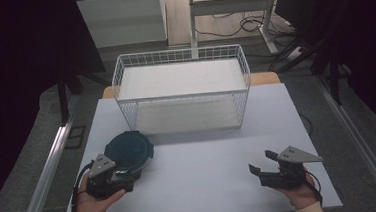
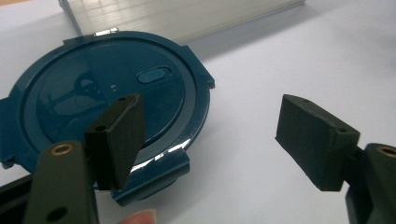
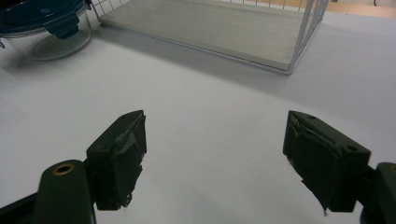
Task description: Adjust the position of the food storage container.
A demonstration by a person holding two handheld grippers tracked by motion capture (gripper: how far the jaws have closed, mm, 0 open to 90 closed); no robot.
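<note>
A round clear container with a dark blue clip-on lid (image 1: 129, 149) stands on the white table (image 1: 205, 170) at the front left. My left gripper (image 1: 130, 171) is right at its near edge, held in a hand. In the left gripper view the lid (image 2: 84, 88) lies under the left jaw while the right jaw hangs over bare table; the left gripper (image 2: 210, 116) is open and grips nothing. My right gripper (image 1: 261, 162) is at the front right, apart from the container. In its own view the right gripper (image 3: 215, 116) is open over the table, and the container (image 3: 42, 23) sits far off at the top left.
A white wire rack (image 1: 183, 95) with a pale board inside stands at the back middle of the table; its corner post (image 3: 303, 37) and its base board (image 2: 187, 14) appear in the gripper views. Table edges run left and right, with dark floor and metal rails beyond.
</note>
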